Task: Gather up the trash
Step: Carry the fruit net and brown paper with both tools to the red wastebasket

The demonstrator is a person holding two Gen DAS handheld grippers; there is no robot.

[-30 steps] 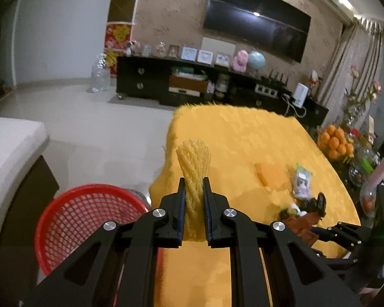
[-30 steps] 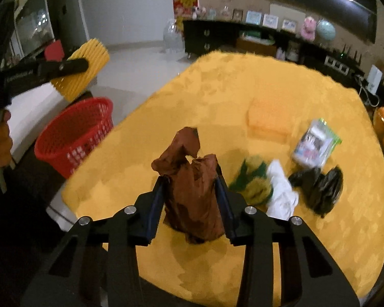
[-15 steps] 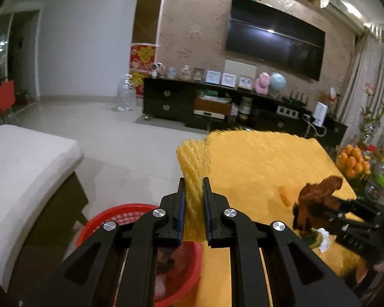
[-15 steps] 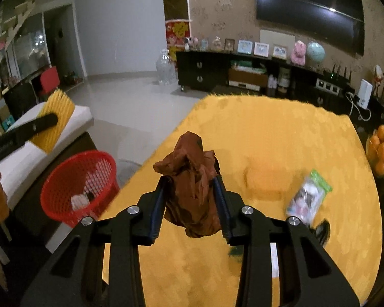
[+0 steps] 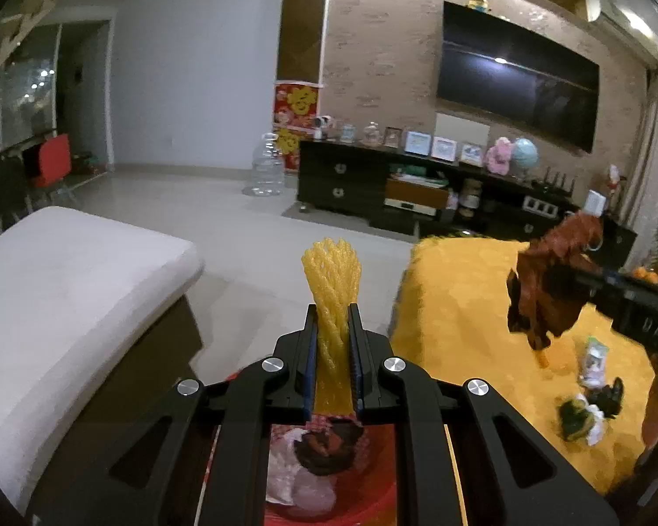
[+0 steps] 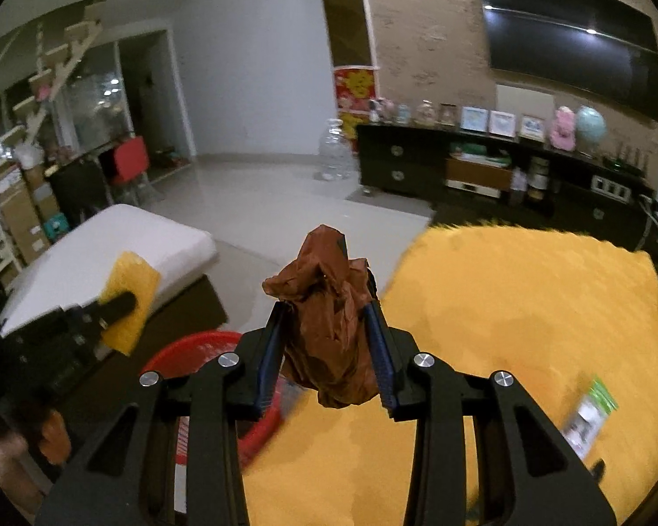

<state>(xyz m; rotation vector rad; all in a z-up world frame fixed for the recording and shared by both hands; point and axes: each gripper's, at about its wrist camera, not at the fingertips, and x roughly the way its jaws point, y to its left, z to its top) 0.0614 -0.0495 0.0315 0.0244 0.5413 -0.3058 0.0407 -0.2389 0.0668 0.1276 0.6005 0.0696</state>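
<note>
A yellow foam fruit net (image 5: 331, 302) is clamped upright in the left tongs (image 5: 332, 350) above a red mesh plastic basket (image 6: 188, 346), while a crumpled brown plastic bag (image 6: 329, 324) is clamped in the right tongs (image 6: 327, 342) beside the yellow-clothed counter (image 6: 526, 307).

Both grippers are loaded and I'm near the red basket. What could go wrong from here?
1. The left gripper pinches the yellow foam net low; springy, it may bounce off the red basket rim.
2. The right gripper holds the brown crumpled bag over the yellow tablecloth edge, short of the basket; an early release would likely miss.
3. The grippers are close and might collide.
</note>
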